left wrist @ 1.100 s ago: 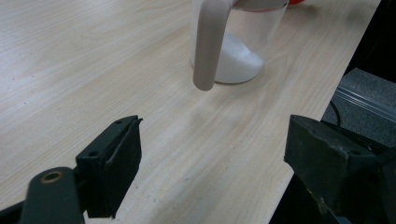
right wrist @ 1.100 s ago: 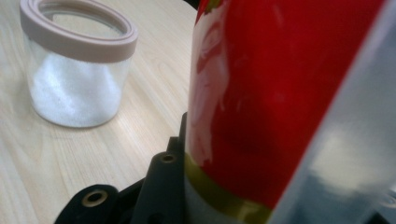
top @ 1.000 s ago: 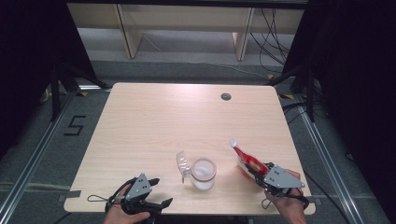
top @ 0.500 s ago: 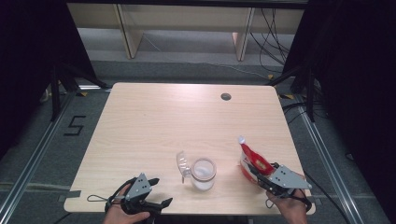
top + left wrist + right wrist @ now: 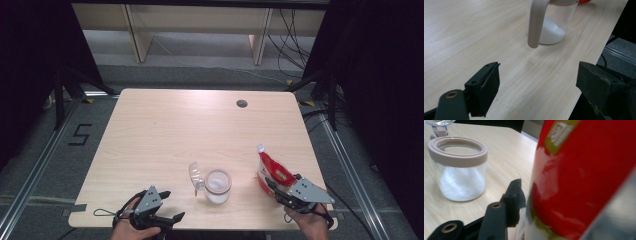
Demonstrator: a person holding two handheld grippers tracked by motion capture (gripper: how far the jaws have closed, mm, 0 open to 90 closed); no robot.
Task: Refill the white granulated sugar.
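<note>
A red pouch [image 5: 271,171] with a white spout stands upright on the table near the front right edge. My right gripper [image 5: 274,189] sits low around its base. Its jaws have just been opening, with the pouch [image 5: 584,177] between them, and the left finger [image 5: 513,196] stands just off the pouch's side. A clear jar [image 5: 217,185] with a pink rim holds white granules, and its hinged lid [image 5: 193,175] is swung open to the left. My left gripper [image 5: 174,205] rests open at the front edge, pointing at the jar [image 5: 554,27], nothing between its jaws.
The wooden table [image 5: 200,125] has a dark cable hole [image 5: 242,103] near its far edge. Black frame legs and cables stand on the floor to both sides. The table's front edge runs close under both hands.
The pouch has come from a tilt to standing upright on the table. The right gripper's jaws have spread wider around it. The left gripper and the jar have not moved.
</note>
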